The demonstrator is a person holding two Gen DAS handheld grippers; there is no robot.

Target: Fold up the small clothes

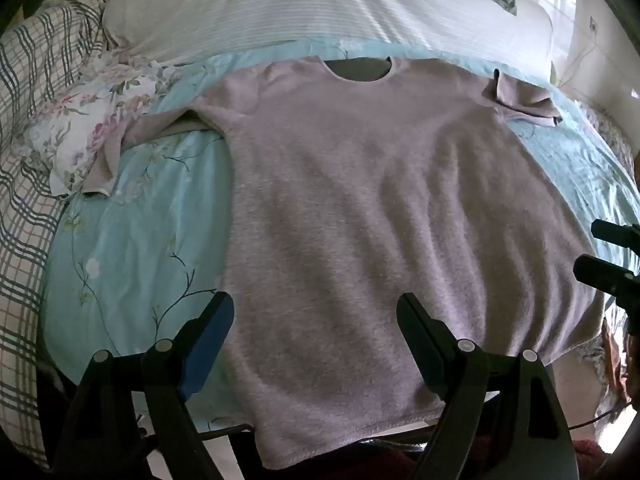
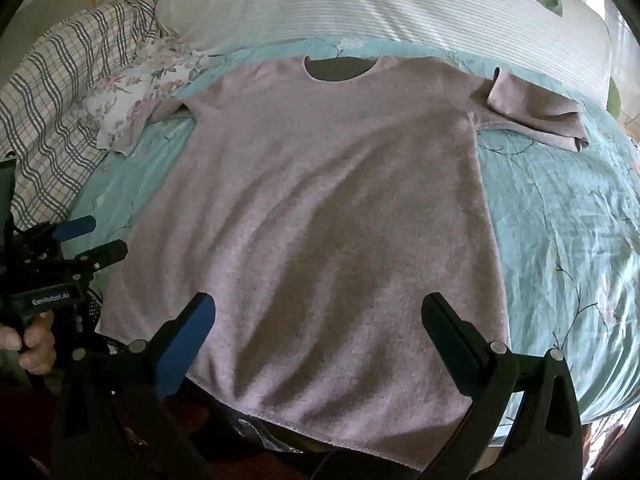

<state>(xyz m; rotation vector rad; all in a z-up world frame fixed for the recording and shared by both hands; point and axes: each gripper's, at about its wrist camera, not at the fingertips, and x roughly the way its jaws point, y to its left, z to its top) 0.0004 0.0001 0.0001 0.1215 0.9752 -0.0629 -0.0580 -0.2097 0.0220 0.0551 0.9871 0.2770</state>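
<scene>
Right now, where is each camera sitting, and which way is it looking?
Left wrist view: sits on the left tongs, low at the shirt's hem, looking up the grey T-shirt toward the striped pillow; the right tongs peek in.
Right wrist view: sits on the right tongs, facing the same way; the left tongs and hand show.
Both share the T-shirt, the floral sheet and the pillow.

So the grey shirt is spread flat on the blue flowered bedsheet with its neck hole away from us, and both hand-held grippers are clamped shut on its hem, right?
Not quite. The left hand-held gripper and right hand-held gripper are both open, gripping nothing, as each wrist view shows. The rest holds: the grey shirt lies spread on the blue flowered bedsheet, neck hole at the far end.
</scene>
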